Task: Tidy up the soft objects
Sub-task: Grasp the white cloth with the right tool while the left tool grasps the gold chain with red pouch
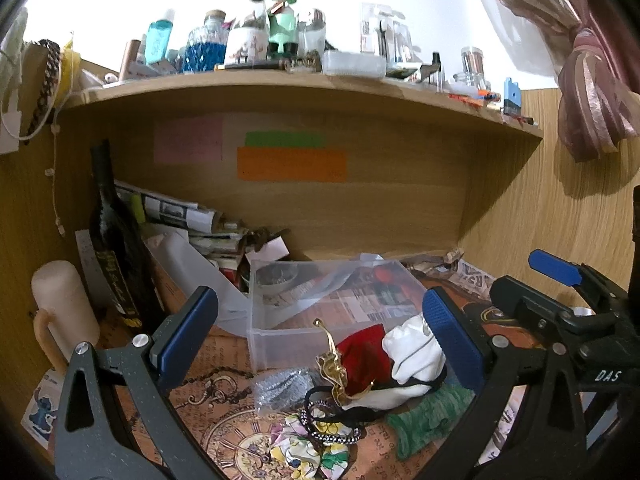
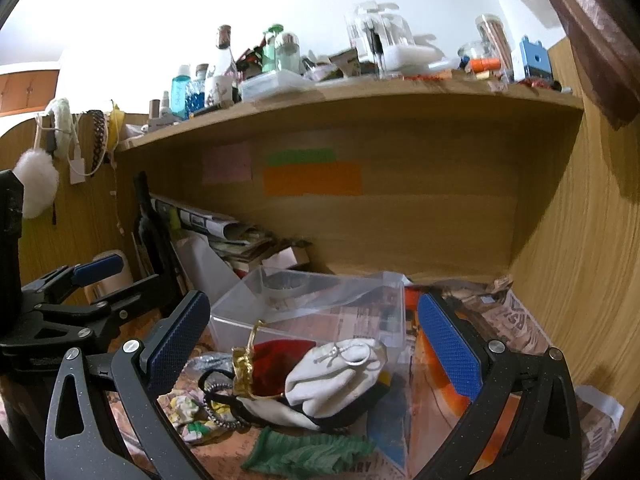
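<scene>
My left gripper [image 1: 320, 340] and right gripper [image 2: 314, 344] both hang with fingers spread, holding nothing, above the pile of soft pouches [image 1: 384, 360] against the clear box [image 1: 280, 344] near the desk's front edge. Only my left view shows the cream mug [image 1: 64, 312] by the desk's left edge; only my right shows the white pom-pom [image 2: 38, 182]. The green cloth [image 2: 308, 454] lies with its long axis left to right.

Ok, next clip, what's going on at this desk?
A person holds two grippers over a cluttered desk. Both the left gripper and the right gripper are open and hold nothing. Ahead lies a pile of soft things: a red pouch, a white pouch, a floral scrunchie and a green cloth. The clear plastic box behind the pile holds none of them.
</scene>
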Available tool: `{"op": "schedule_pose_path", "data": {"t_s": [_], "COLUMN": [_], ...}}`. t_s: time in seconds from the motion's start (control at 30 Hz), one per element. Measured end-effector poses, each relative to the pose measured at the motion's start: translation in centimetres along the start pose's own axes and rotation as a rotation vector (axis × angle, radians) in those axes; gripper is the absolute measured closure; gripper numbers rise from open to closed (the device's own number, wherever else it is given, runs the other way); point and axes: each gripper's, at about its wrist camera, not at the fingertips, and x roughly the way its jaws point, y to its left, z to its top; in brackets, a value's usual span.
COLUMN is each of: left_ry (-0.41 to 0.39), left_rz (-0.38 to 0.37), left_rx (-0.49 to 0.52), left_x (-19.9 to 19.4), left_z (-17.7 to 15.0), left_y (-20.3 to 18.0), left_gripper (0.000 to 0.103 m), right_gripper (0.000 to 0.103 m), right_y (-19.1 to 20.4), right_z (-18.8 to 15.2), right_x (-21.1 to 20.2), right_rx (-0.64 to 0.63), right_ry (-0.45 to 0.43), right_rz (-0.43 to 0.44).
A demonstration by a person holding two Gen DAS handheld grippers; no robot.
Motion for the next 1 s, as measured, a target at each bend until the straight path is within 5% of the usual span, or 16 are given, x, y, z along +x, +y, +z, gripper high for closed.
{"op": "schedule_pose_path", "data": {"t_s": [0.2,0.5,0.8,1.0], "left_ry": [0.069,0.233,0.379,0.434], "left_rz": [-0.005,0.036,-0.057,-0.102], "left_rx": [-0.032,-0.053,-0.043,-0.007], "left_x": [2.0,6.1,9.8,12.1], "left_z": [-1.0,-3.6,-5.2,-5.8], "left_y": [1.0,3.5,3.5,1.6], "left_gripper": [0.0,0.015,0.022,0.038], "right_gripper": [0.0,0.011,0.023,0.032], "right_y": [-1.1,-3.2,-4.2,-4.2], "right_z": [-1.1,-3.6,-5.1,-5.4], "right_x": [1.4,4.2,6.4,7.9], "right_rx": [0.028,0.071,0.091,0.102], "right_ry": [0.057,0.198,0.295,0.342], "right_rz": [-0.013,-0.036,-0.02,0.02]}}
